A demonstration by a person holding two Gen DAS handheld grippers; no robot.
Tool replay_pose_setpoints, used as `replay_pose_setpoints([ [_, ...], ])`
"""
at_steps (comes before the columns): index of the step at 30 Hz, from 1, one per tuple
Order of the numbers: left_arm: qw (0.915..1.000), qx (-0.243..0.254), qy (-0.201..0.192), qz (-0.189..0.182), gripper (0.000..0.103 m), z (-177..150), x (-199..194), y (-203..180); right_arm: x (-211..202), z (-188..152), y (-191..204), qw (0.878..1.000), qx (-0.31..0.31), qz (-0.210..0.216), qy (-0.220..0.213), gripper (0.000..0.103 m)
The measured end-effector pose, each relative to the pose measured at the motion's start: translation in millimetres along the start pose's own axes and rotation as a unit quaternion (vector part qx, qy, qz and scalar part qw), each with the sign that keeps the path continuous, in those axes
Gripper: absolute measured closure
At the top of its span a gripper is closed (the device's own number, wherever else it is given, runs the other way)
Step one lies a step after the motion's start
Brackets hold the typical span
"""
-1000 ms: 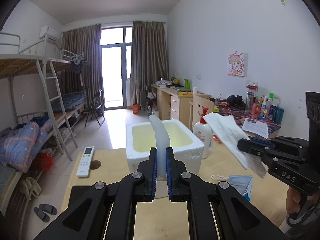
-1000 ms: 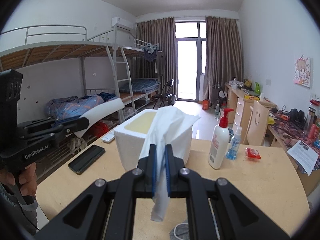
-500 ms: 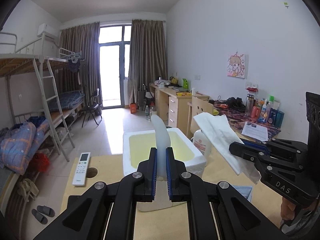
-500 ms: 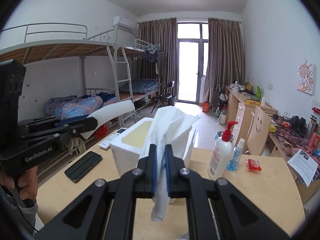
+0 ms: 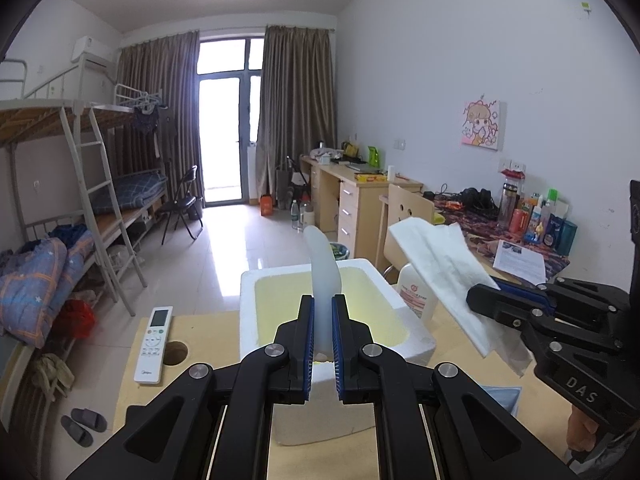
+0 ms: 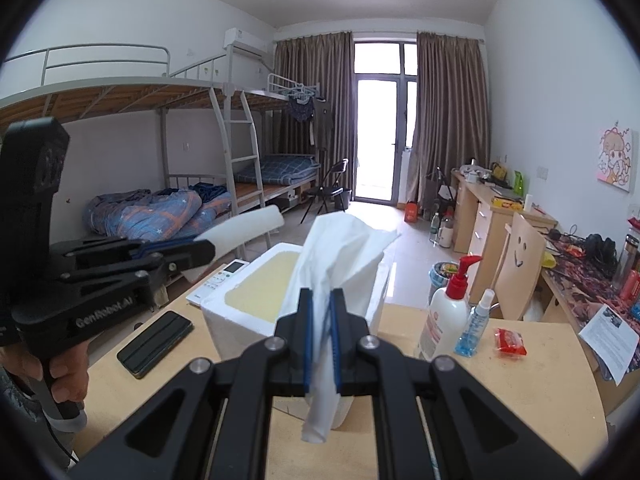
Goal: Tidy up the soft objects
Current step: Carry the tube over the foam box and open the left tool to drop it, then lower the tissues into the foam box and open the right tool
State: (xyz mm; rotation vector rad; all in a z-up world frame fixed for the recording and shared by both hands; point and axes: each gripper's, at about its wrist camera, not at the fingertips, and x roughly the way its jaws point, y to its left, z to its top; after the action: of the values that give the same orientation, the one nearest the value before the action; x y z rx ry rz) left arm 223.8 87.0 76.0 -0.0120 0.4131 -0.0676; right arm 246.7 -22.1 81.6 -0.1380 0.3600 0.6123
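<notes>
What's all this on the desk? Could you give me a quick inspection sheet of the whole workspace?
Surface: wooden table with a round hole.
Job's things: white foam box, white foam strip, white tissue.
Clutter: remote control, phone, lotion bottle, spray bottle, red packet, face mask.
Grippers: left hand-held gripper shut on the foam strip; right hand-held gripper shut on the tissue.
Cables: nothing seen on the table.
Surroundings: bunk beds, desks, chair.
</notes>
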Motion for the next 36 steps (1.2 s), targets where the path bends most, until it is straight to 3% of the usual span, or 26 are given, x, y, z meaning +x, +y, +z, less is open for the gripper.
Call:
replay_pose_setpoints([
  [23, 0.9983, 0.0, 0.057, -0.011, 0.094, 2, 80, -2, 29, -2, -19, 1.0, 0.004, -0.01, 0.025, 0.092],
  [29, 0.9979, -0.011, 0.063, -0.006, 0.088, 3, 88, 3, 30, -2, -19, 1.0, 0.006, -0.013, 0.027, 0.092],
  [30, 0.9981, -0.01, 0.061, -0.002, 0.083, 4, 89, 2, 31, -1, -18, 0.999, 0.006, -0.014, 0.028, 0.092],
  [32, 0.9983, -0.008, 0.057, 0.005, 0.059, 4, 87, 2, 31, -1, -17, 0.999, 0.007, -0.015, 0.029, 0.092],
  [33, 0.9983, -0.009, 0.056, 0.01, 0.035, 4, 86, 3, 31, -1, -17, 0.999, 0.007, -0.014, 0.029, 0.092],
  [34, 0.9986, -0.01, 0.051, 0.013, 0.019, 5, 85, 3, 30, -1, -17, 0.999, 0.008, -0.014, 0.028, 0.092],
  [36, 0.9991, -0.014, 0.033, 0.02, 0.013, 6, 79, 4, 31, -1, -17, 0.999, 0.007, -0.015, 0.028, 0.092],
])
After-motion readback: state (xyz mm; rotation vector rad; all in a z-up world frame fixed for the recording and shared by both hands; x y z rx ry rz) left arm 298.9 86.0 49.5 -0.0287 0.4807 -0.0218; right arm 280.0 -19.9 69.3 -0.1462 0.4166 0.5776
